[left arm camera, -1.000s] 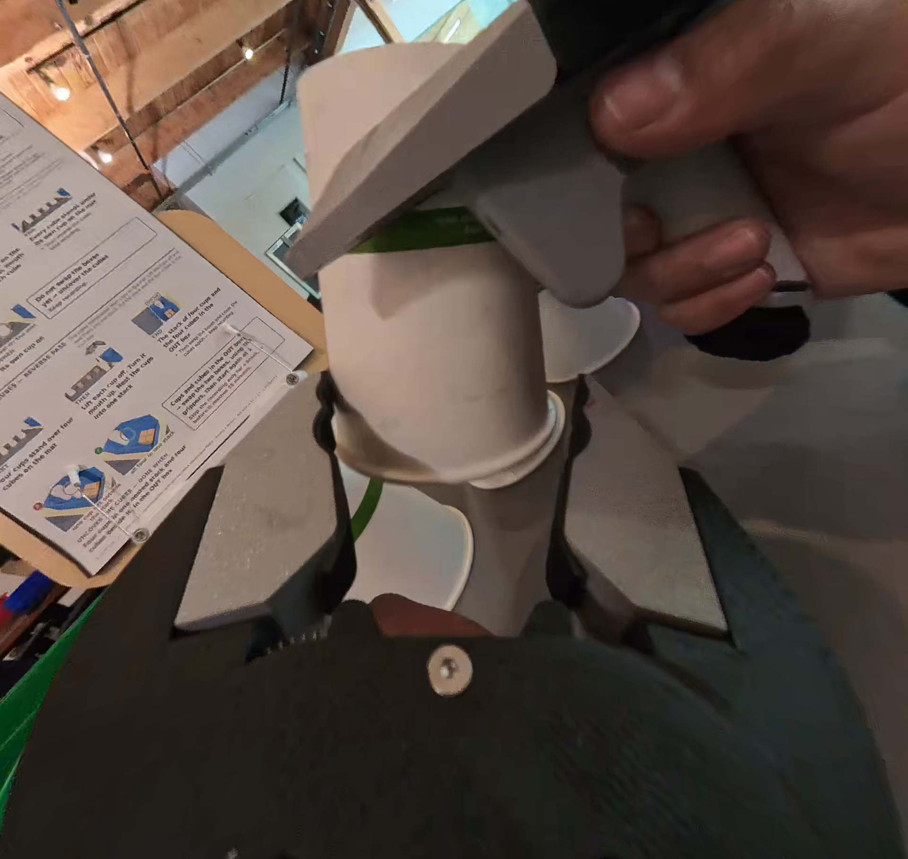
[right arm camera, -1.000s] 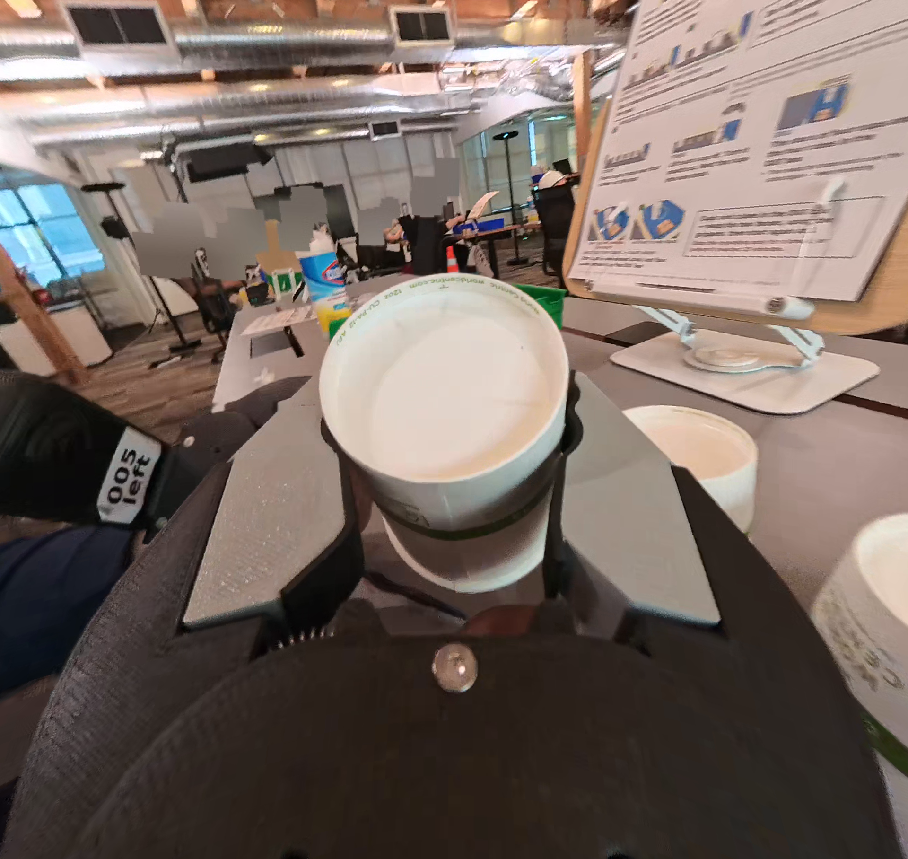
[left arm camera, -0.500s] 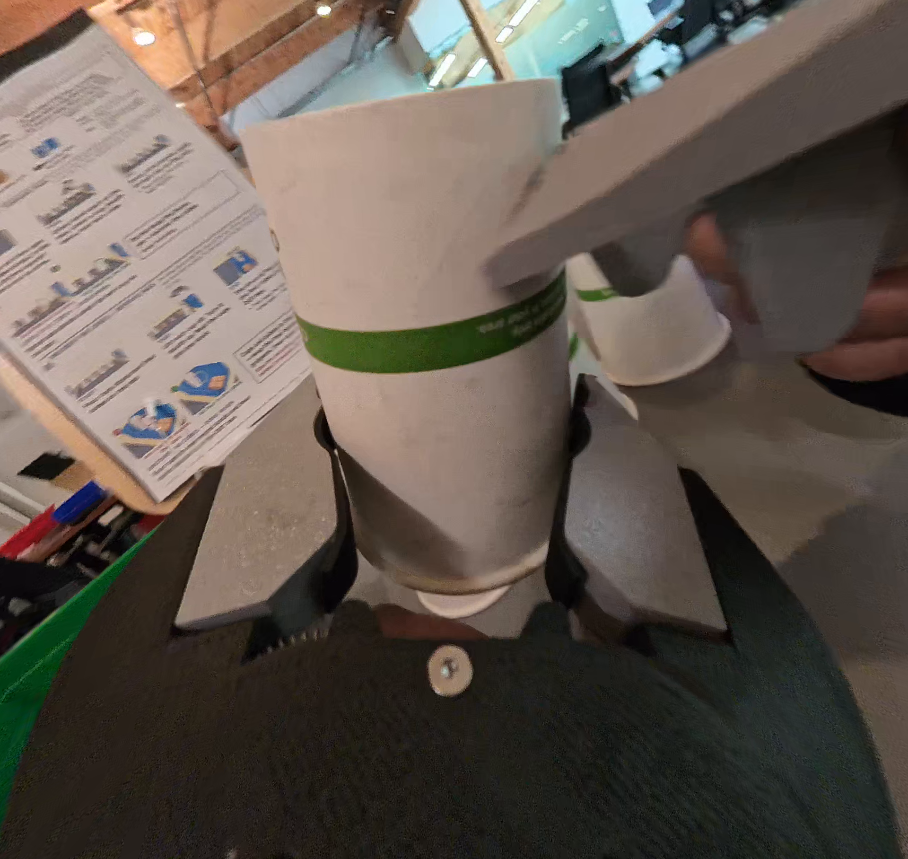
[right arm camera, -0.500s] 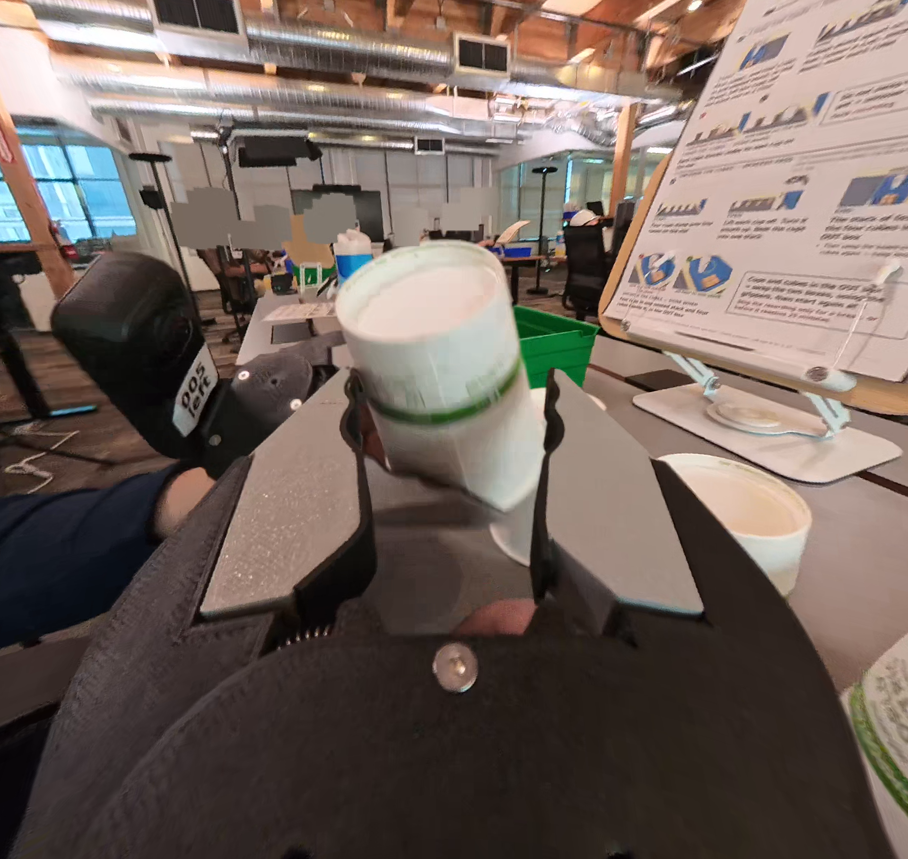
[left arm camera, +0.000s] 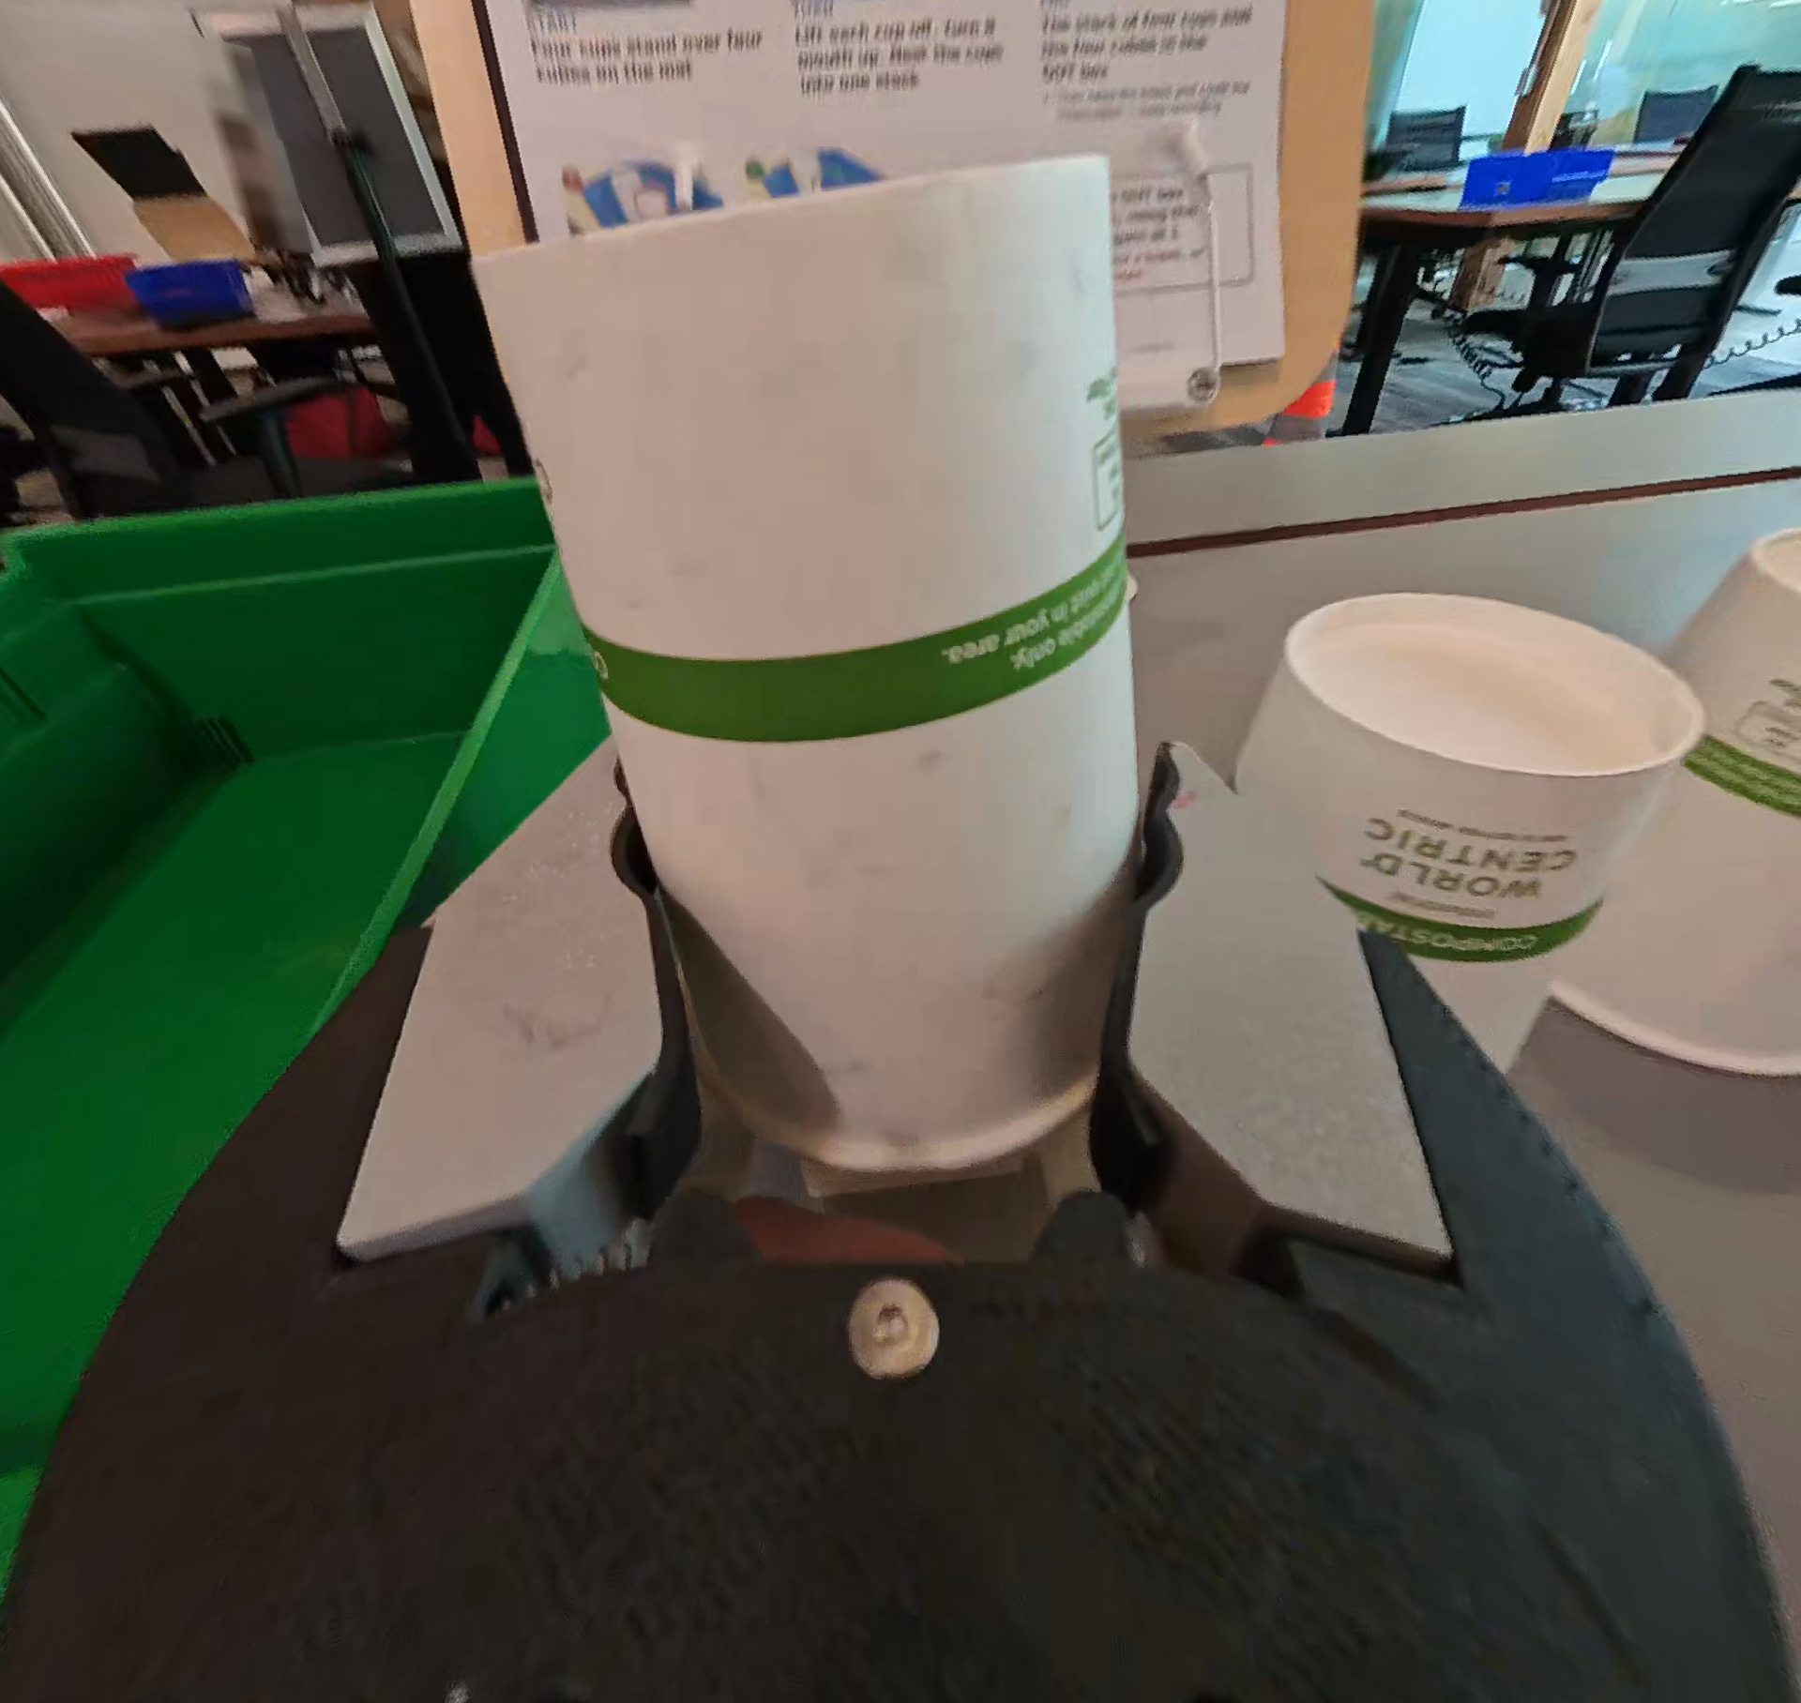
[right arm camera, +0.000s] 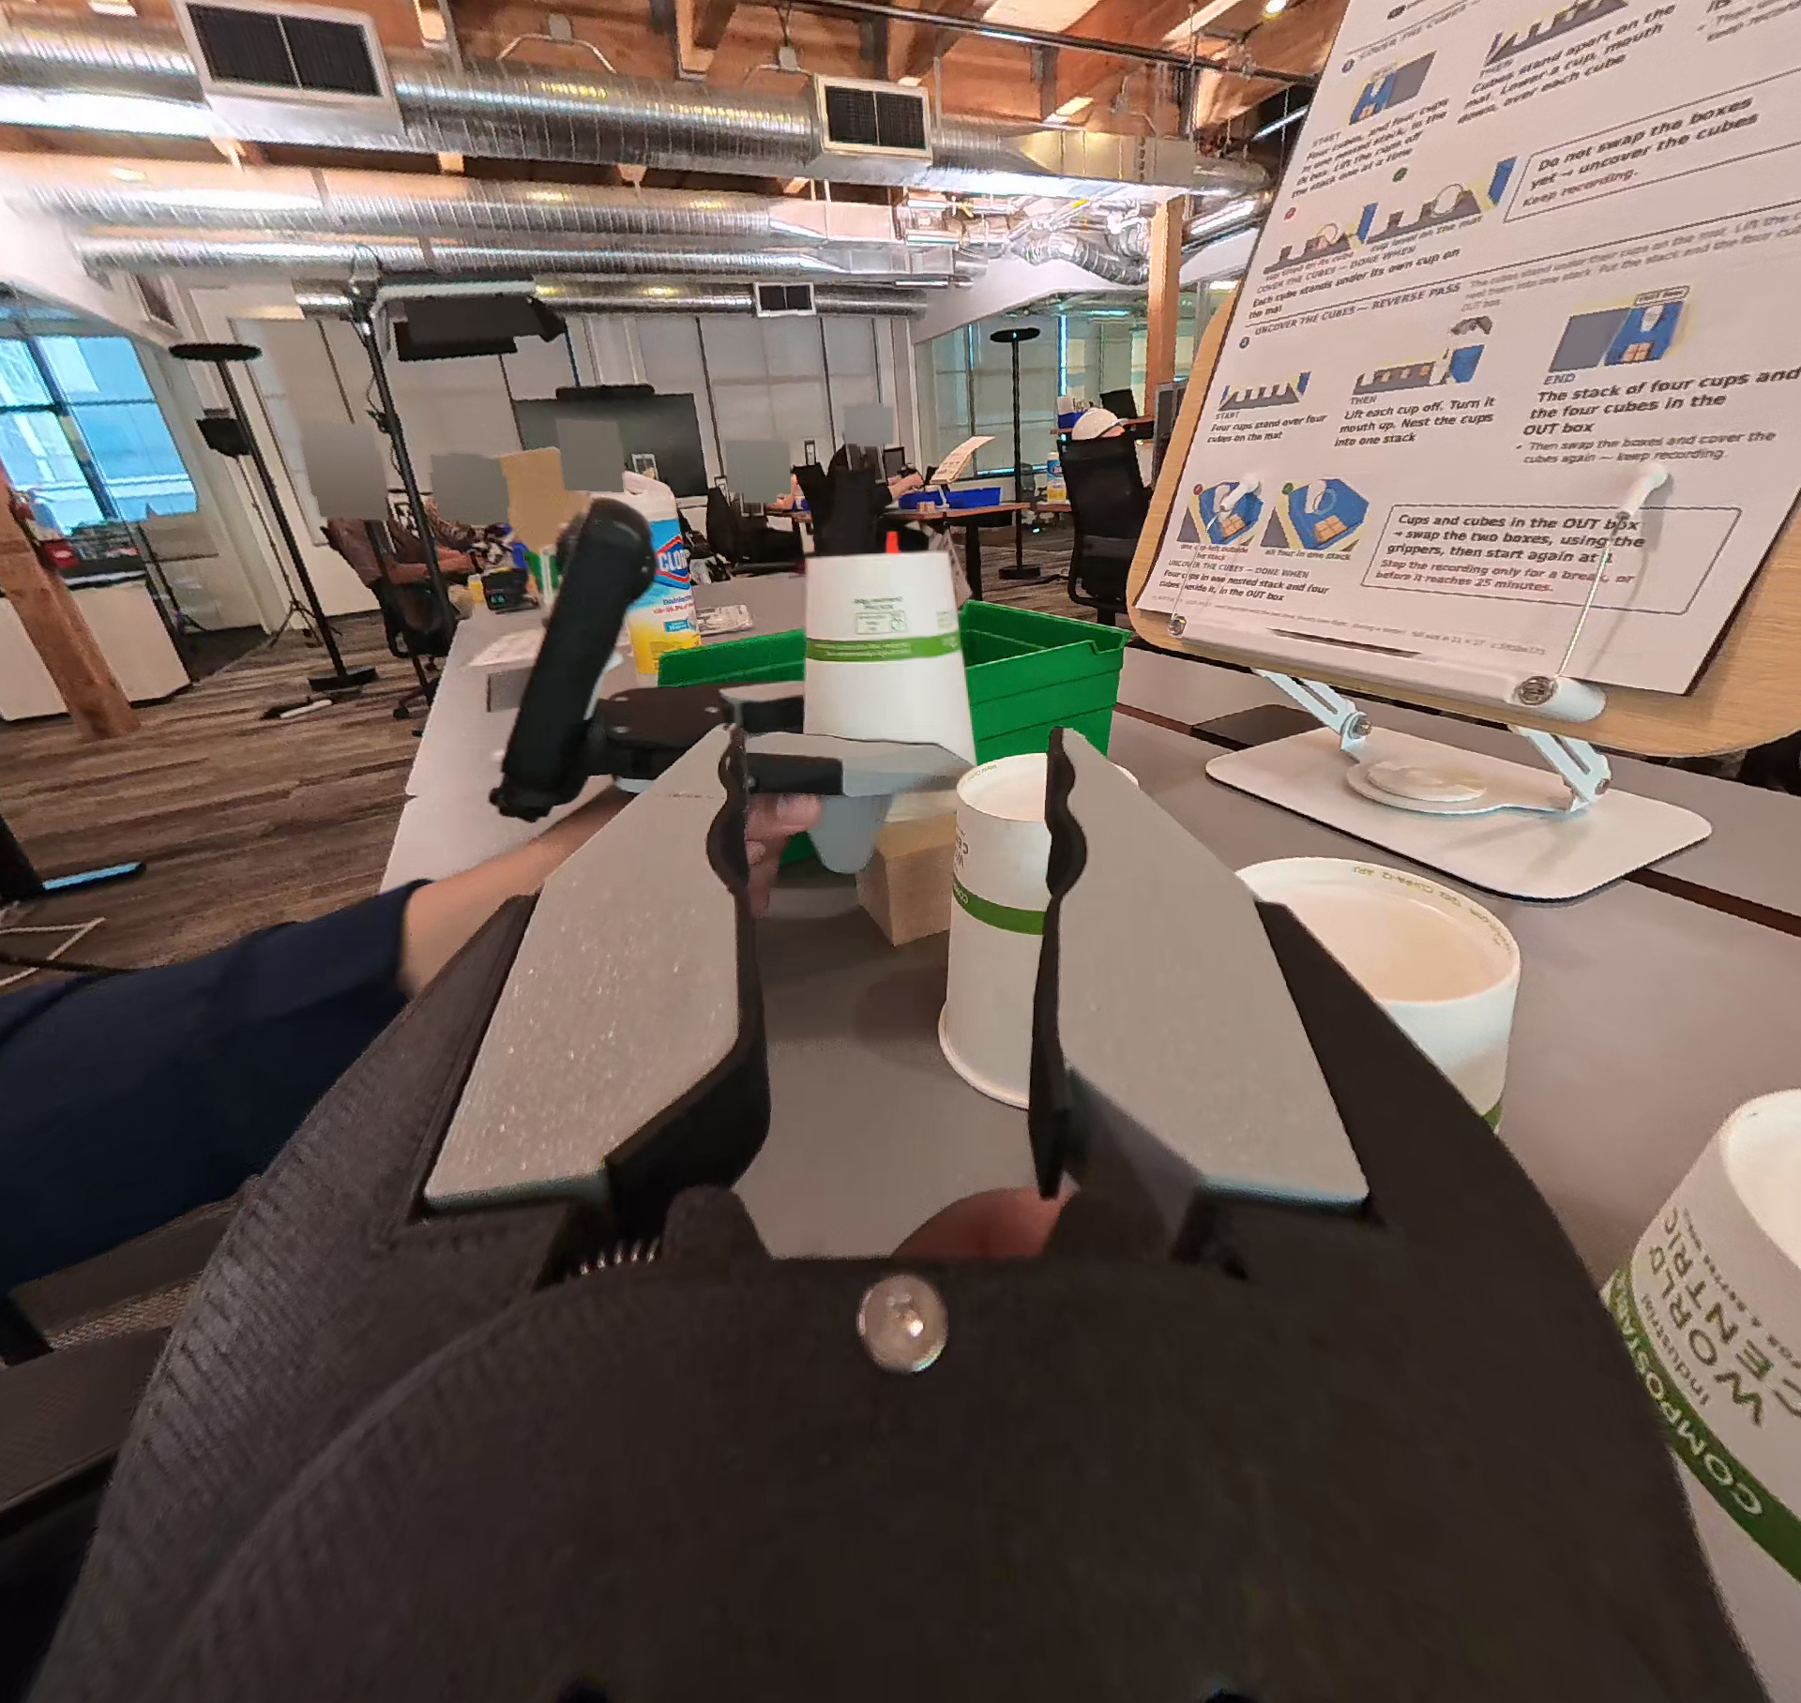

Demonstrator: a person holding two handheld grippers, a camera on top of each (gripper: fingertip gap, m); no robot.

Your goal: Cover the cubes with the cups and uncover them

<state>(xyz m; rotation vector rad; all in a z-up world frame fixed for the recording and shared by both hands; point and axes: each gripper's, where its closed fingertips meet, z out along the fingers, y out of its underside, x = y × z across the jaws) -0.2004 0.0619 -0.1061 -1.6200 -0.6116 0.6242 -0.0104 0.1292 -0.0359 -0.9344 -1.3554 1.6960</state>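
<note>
Left gripper jaws clamp an inverted white cup; right gripper jaws stand open, bare.

Left claw clamped; right claw apart — bare

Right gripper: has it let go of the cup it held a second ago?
Yes. The right gripper is empty and open; the cup now sits upside down in the left gripper, before the green bin.
</note>
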